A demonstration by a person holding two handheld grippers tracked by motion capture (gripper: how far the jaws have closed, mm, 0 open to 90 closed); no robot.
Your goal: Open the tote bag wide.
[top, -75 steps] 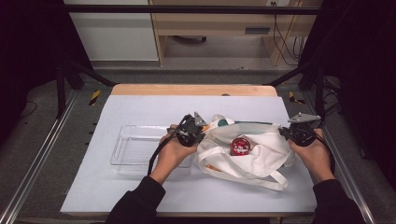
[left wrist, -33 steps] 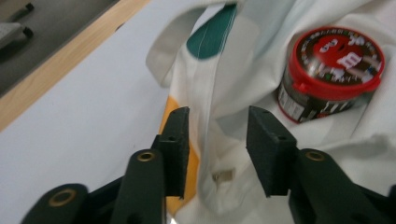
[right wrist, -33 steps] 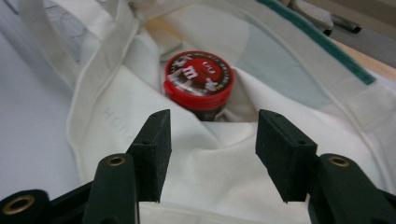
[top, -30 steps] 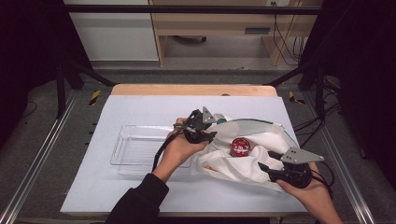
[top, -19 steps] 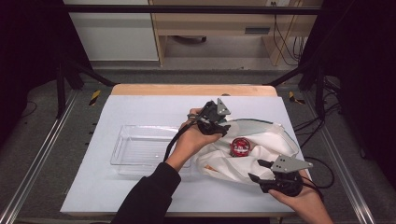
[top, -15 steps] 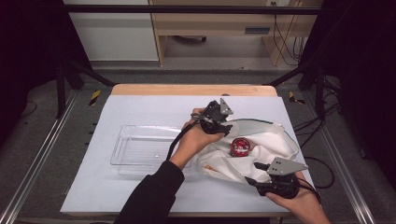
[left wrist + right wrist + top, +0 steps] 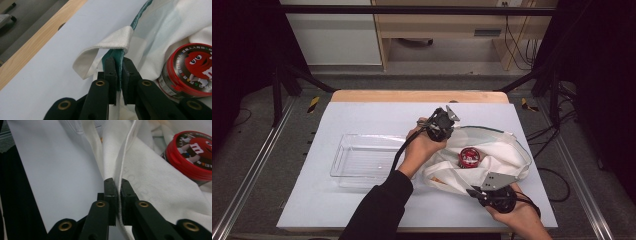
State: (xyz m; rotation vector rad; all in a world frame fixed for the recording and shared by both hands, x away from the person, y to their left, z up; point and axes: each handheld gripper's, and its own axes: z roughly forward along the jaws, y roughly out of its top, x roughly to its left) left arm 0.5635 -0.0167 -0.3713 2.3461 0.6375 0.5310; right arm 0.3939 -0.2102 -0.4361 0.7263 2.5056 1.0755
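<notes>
A white cloth bag with a green-edged rim lies on the right half of the table. A round red M&M's tin rests on its side in the bag's folds, near both grippers. My left gripper is shut on the bag's green rim beside a white handle loop. My right gripper is shut on a seam of the bag's white cloth at the near edge.
A clear plastic tray stands left of the bag on the white table cover. The wooden table edge runs along the back. Metal rails and cables flank the table.
My left gripper has carried the bag's rim rightward and toward the back. My right gripper has come from the bag's right side down and left to its near edge.
</notes>
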